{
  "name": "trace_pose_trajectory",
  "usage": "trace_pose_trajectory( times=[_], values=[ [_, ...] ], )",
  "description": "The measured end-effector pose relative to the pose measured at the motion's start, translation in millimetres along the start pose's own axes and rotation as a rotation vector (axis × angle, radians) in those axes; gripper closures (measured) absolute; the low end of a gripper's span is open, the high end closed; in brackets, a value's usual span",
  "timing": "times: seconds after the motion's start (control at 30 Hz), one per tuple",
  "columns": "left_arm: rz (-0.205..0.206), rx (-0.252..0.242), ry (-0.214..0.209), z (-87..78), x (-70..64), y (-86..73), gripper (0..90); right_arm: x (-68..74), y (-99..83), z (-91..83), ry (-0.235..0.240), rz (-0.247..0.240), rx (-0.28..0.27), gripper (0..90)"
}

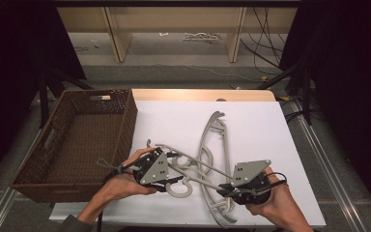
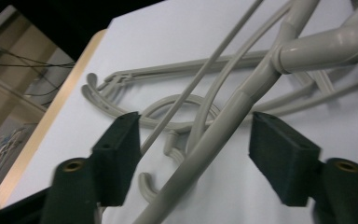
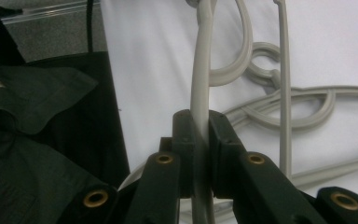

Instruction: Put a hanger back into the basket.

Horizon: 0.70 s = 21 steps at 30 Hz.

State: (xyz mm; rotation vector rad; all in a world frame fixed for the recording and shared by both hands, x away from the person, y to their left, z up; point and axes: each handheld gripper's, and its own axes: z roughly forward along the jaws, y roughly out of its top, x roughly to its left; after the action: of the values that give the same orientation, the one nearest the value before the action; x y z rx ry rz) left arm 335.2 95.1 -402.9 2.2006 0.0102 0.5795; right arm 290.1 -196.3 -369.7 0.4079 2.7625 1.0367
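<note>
Right gripper (image 3: 200, 135) clamps a grey hanger (image 3: 199, 79); no writing legible.

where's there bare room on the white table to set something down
Free: the far right stretch of the white table beyond the hangers, and the far strip beside the basket. Crowded: the near middle, where the left gripper and right gripper work the tangle.

Pale grey plastic hangers (image 1: 207, 159) tangled between the black tongs, plain white counter (image 1: 256, 125) underneath. Left of the left tongs (image 1: 176, 180), a dark brown woven wicker basket (image 1: 77, 140). Brass-coloured rivets dot the right tongs (image 3: 199, 140).
</note>
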Motion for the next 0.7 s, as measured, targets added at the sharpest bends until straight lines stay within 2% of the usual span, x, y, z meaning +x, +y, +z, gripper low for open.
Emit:
trace_pose_trajectory(
  times=[0.07,0.13,0.17,0.23,0.3,0.33,0.37,0.43,0.47,0.5,0.53,0.57,0.6,0.67,0.7],
  values=[
    [0.012,0.006,-0.037,3.1,-1.3,0.3,45.1,0.2,0.3,0.3,0.018,-0.007,0.005,83.2],
    [0.014,-0.003,-0.047,4.0,-1.8,0.3,47.1,0.5,0.3,0.9,0.018,-0.011,0.007,83.2],
    [0.019,-0.002,-0.069,4.1,-1.9,0.3,55.5,1.1,0.3,1.9,0.033,-0.016,0.004,83.2],
    [0.048,-0.003,-0.103,3.7,-2.7,-0.4,63.1,0.5,0.1,1.9,0.035,-0.021,0.004,83.2],
    [0.08,-0.015,-0.125,1.3,-2.1,0.0,66.4,-1.4,-0.8,1.6,0.034,-0.039,-0.004,83.2],
    [0.092,-0.015,-0.126,0.2,-2.6,1.0,67.4,-1.6,-1.7,0.8,0.049,-0.034,-0.009,83.1],
    [0.12,-0.001,-0.128,-1.7,-2.8,2.6,68.5,-2.4,-2.2,0.1,0.057,-0.037,-0.015,83.0],
    [0.13,0.007,-0.133,-3.4,-3.4,4.4,70.2,-3.2,-2.4,-0.5,0.061,-0.045,-0.019,83.0],
    [0.146,0.014,-0.154,-6.2,-4.3,7.7,71.4,-5.5,-3.5,-2.7,0.073,-0.061,-0.032,82.4],
    [0.146,0.014,-0.154,-6.2,-4.3,7.7,72.8,-5.5,-3.5,-2.7,0.073,-0.061,-0.032,82.4],
    [0.126,-0.003,-0.175,-7.1,-5.7,9.9,74.1,-9.4,-5.7,-7.5,0.077,-0.073,-0.07,81.1],
    [0.123,-0.005,-0.188,-7.4,-6.0,11.2,75.6,-11.4,-6.9,-10.5,0.081,-0.071,-0.089,80.3],
    [0.123,-0.005,-0.188,-7.4,-6.0,11.2,77.3,-11.4,-6.9,-10.5,0.081,-0.071,-0.089,80.3],
    [0.098,-0.015,-0.199,-6.7,-7.4,13.2,78.9,-20.0,-8.9,-17.3,0.055,-0.057,-0.127,77.5],
    [0.087,-0.013,-0.201,-6.8,-6.7,14.2,78.9,-20.0,-8.9,-17.3,0.055,-0.057,-0.127,77.5]
  ],
)
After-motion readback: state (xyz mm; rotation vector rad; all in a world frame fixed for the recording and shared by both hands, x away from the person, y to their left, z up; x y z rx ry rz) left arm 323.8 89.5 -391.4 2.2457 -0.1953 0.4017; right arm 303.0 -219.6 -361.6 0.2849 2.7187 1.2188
